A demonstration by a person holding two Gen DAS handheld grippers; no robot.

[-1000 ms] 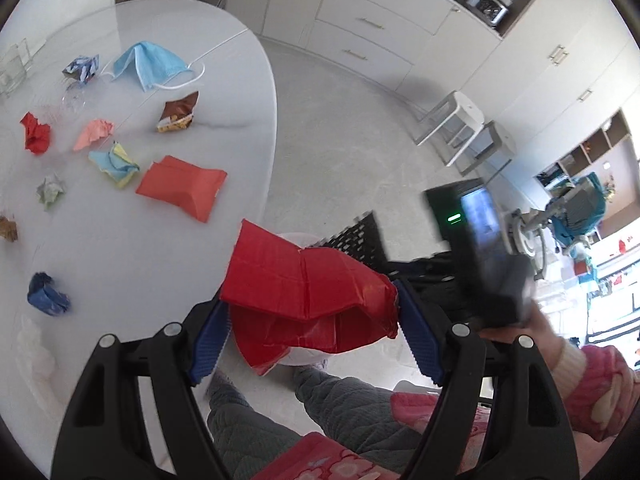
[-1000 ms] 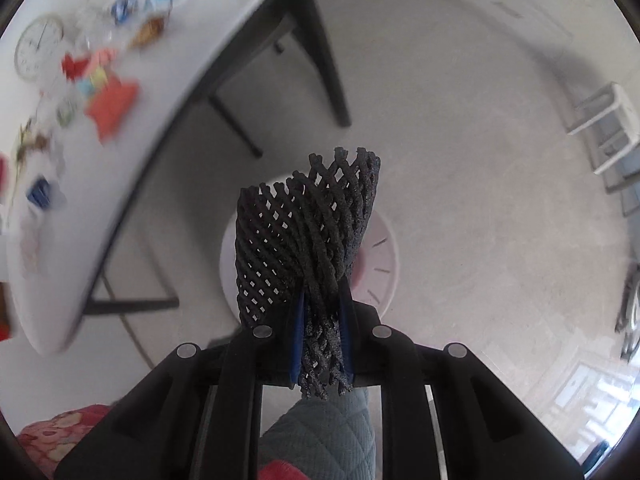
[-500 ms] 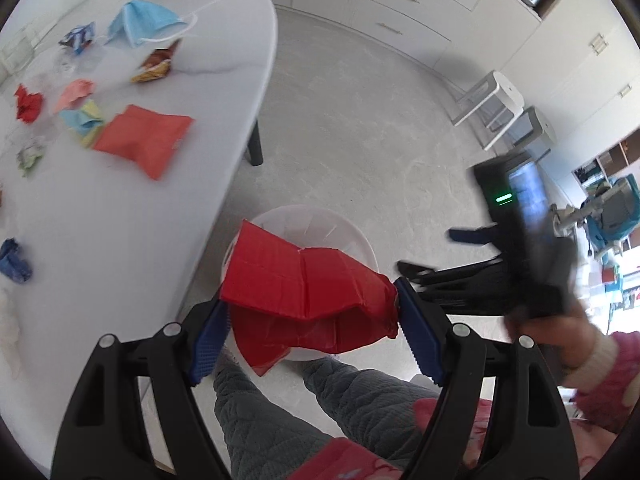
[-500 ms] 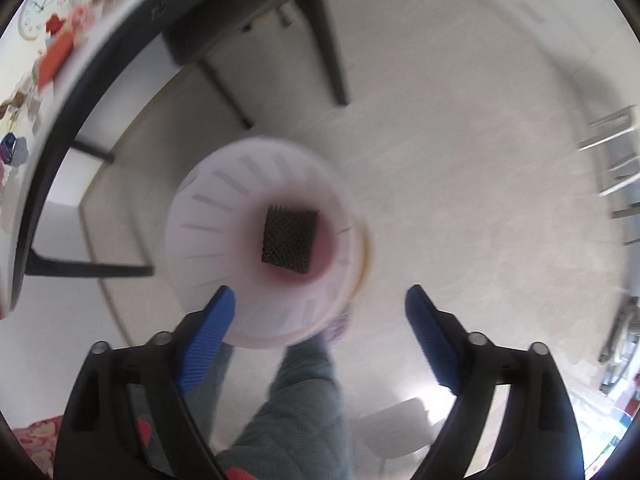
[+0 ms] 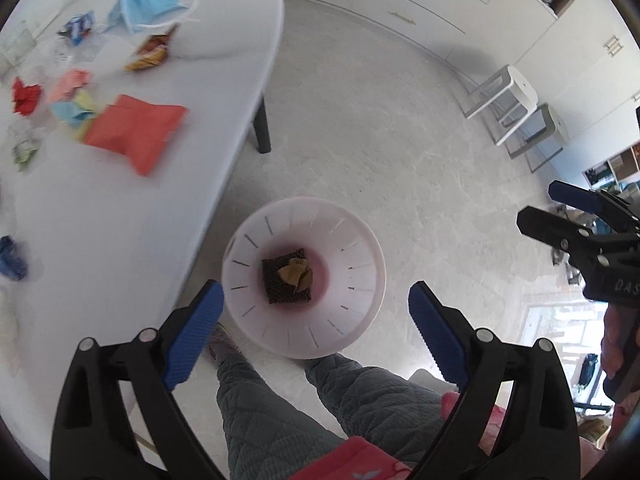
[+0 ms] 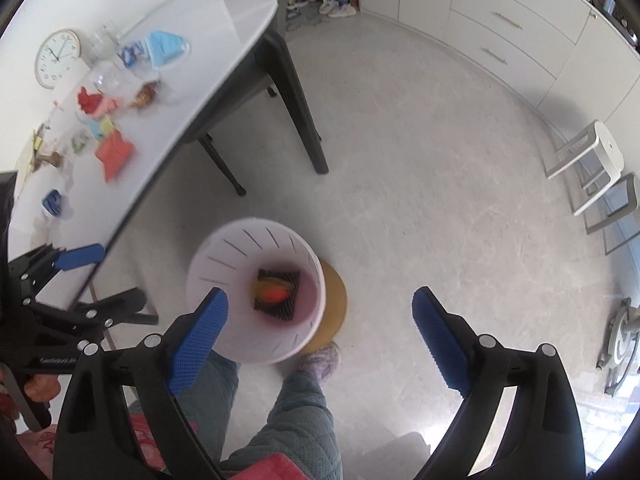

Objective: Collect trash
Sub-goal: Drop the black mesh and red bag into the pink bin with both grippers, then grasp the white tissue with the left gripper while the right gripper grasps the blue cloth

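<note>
Gone from my left claw (image 5: 312, 332) is the red wrapper it gripped a second ago: its jaws have just been opening and now stand wide with nothing between them, poised over the white bin (image 5: 362, 312) on the floor. My right claw (image 6: 320, 334) has likewise just spread its jaws, letting go of the black mesh (image 5: 276, 298), which now lies flat on the bin's bottom; in the right view something red and orange (image 6: 272, 292), blurred, sits on top of it, most likely the wrapper, though in the left view the thing on the mesh looks tan. Both drops look done, so I judge the step in hand to be the turn back to the white table (image 5: 120, 240) for more. Plenty remains there: an orange pouch (image 5: 134, 130), a blue face mask (image 5: 146, 4), a brown snack wrapper (image 5: 150, 54), a red scrap (image 5: 26, 94), a pink scrap (image 5: 72, 80), a blue wad (image 5: 12, 258) near the table's near edge. The next move calls for lifting each claw clear of the bin's rim and up over the table's rounded edge, which lies just beside the bin. Open floor spreads to the right as far as the stools (image 5: 516, 96) and cupboards; my own knees (image 5: 280, 412) crowd the bin from below.
</note>
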